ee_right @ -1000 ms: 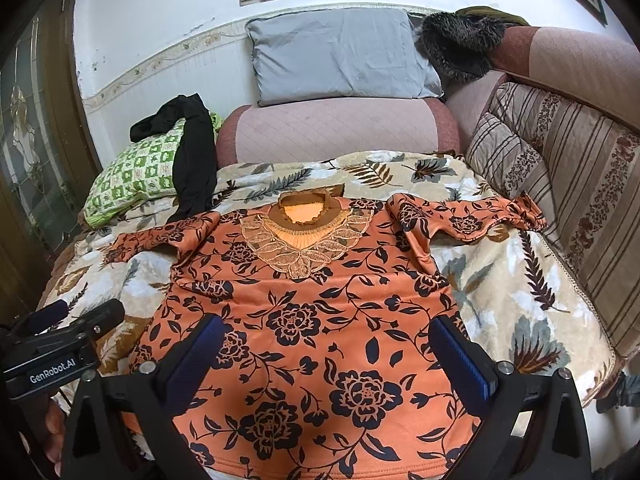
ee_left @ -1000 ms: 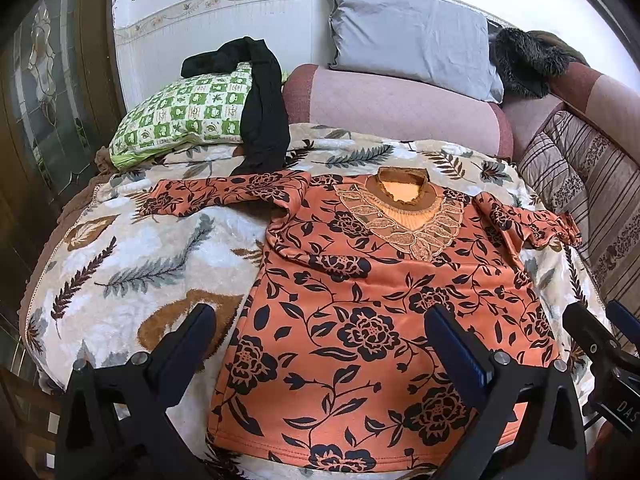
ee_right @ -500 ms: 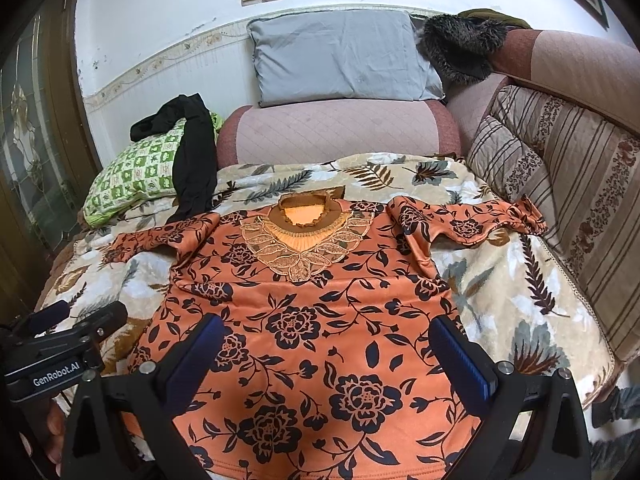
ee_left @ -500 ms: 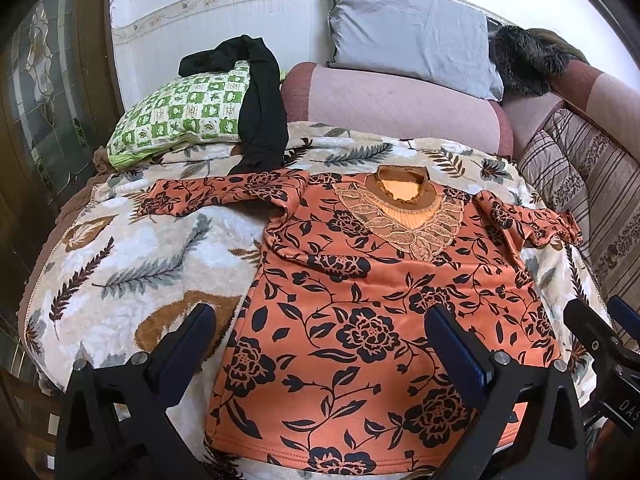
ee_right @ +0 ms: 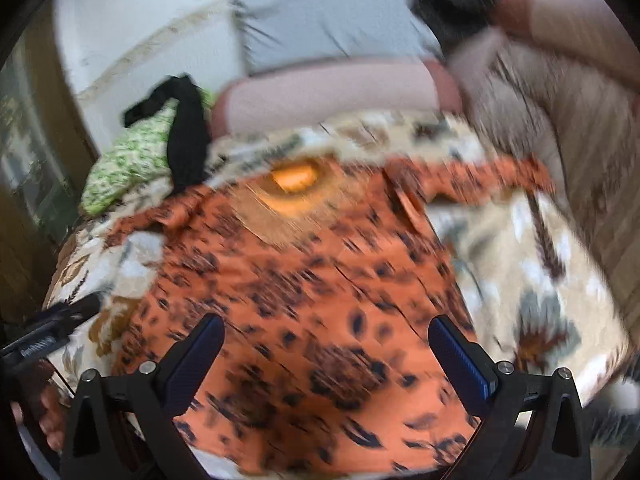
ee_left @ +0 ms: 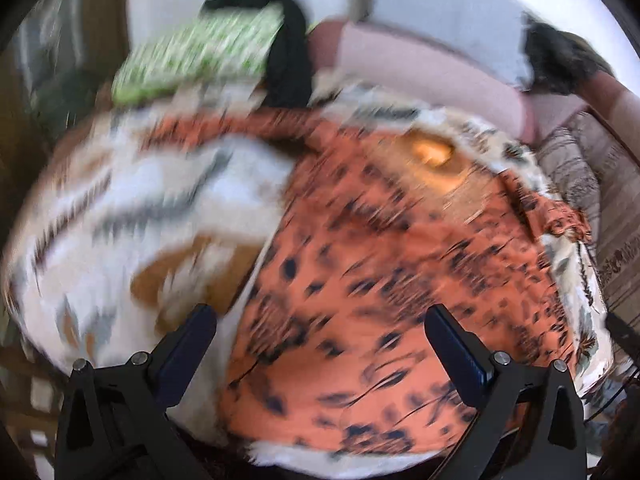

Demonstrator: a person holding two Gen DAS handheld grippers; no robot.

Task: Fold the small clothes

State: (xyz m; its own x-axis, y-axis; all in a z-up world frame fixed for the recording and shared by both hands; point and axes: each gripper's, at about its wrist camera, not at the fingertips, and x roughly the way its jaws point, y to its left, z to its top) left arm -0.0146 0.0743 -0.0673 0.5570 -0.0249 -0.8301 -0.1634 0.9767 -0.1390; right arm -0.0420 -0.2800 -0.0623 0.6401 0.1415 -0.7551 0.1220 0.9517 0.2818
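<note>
On the leaf-print blanket [ee_left: 120,208] lay the orange floral top [ee_right: 312,280], spread flat and unfolded, both my jaws gaping empty over its near hem, a sleeve probably needing pinching first.

Both views motion-blurred: orange black-flowered top [ee_left: 400,272] pattern smeared, hem near the fingers cut off by the lower frame edge. Leaf-print blanket [ee_left: 120,208] detail unreadable. Left-edge label on black left gripper [ee_right: 48,340] illegible.
</note>
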